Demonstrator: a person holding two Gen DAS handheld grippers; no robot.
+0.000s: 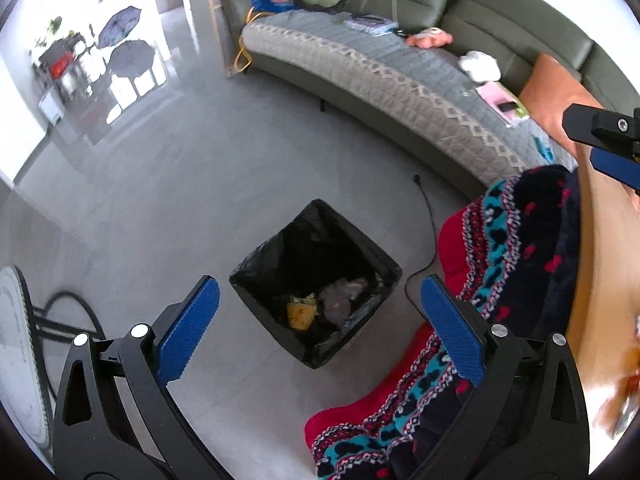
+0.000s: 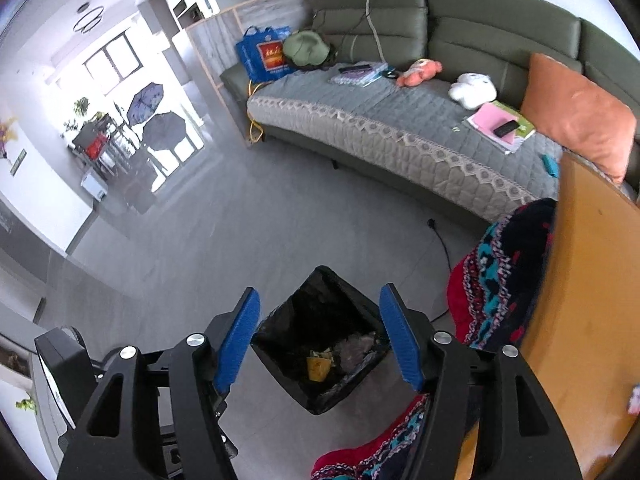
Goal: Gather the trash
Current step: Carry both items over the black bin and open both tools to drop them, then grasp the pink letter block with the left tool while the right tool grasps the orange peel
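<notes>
The black-lined bin (image 2: 324,340) sits on the floor straight ahead of and below both your grippers, with a yellow wrapper (image 2: 318,368) and a grey crumpled bag (image 2: 354,354) already lying in its bottom; in the right wrist view it is framed squarely between the jaws, so your right gripper (image 2: 320,340) looks the better centred over it; your left gripper (image 1: 316,328) hangs a little to the bin's left side; both grippers stand open and empty, the left spread wider than the right; any further trash probably lies off to your right, on the wooden counter (image 2: 592,280) draped with a patterned blanket (image 2: 500,280); something blurred shows at its far right edge, too smeared to name; I judge your right hand nearer it.
</notes>
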